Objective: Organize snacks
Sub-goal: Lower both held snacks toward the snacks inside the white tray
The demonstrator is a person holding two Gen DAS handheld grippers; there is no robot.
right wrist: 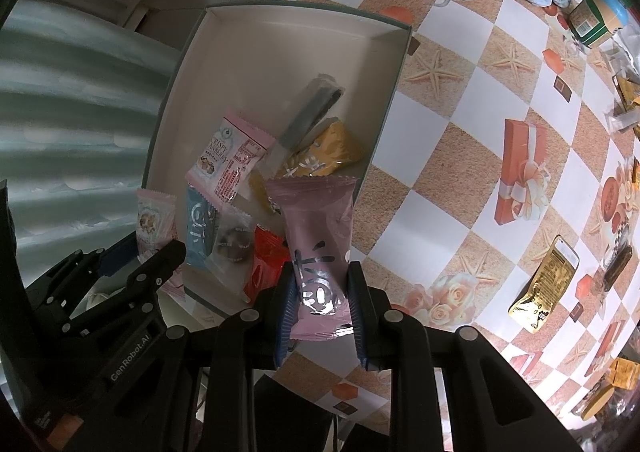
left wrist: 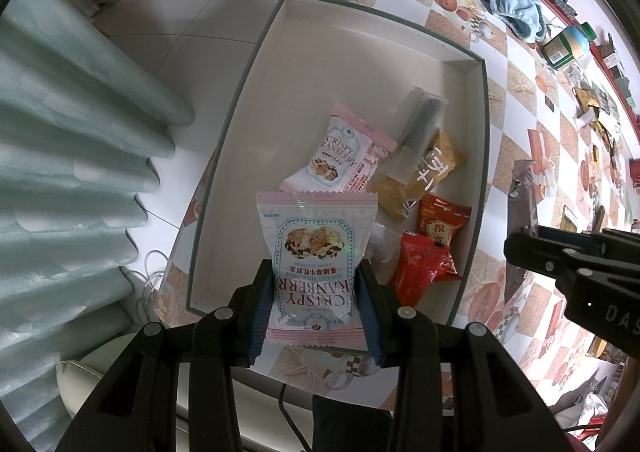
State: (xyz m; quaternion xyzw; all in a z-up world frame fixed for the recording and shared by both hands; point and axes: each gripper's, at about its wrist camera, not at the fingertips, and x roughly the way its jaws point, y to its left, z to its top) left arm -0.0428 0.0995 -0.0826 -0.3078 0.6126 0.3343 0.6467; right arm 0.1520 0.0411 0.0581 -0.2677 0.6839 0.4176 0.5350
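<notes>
Your left gripper [left wrist: 316,292] is clamped on a cranberry crisp packet [left wrist: 314,252] over the white box's [left wrist: 256,100] near rim; your right gripper [right wrist: 320,300] pinches a mauve snack packet [right wrist: 318,244] at its lower right corner. The box's upper half lies bare — snacks crowd the lower part. The checkered tablecloth [right wrist: 452,100] spreads right; curtain folds [left wrist: 68,140] fill the left.

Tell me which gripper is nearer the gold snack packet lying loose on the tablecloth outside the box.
Right. The right gripper, shut on a mauve packet, is beside the gold packet; the left gripper is farther, over the box.
</notes>
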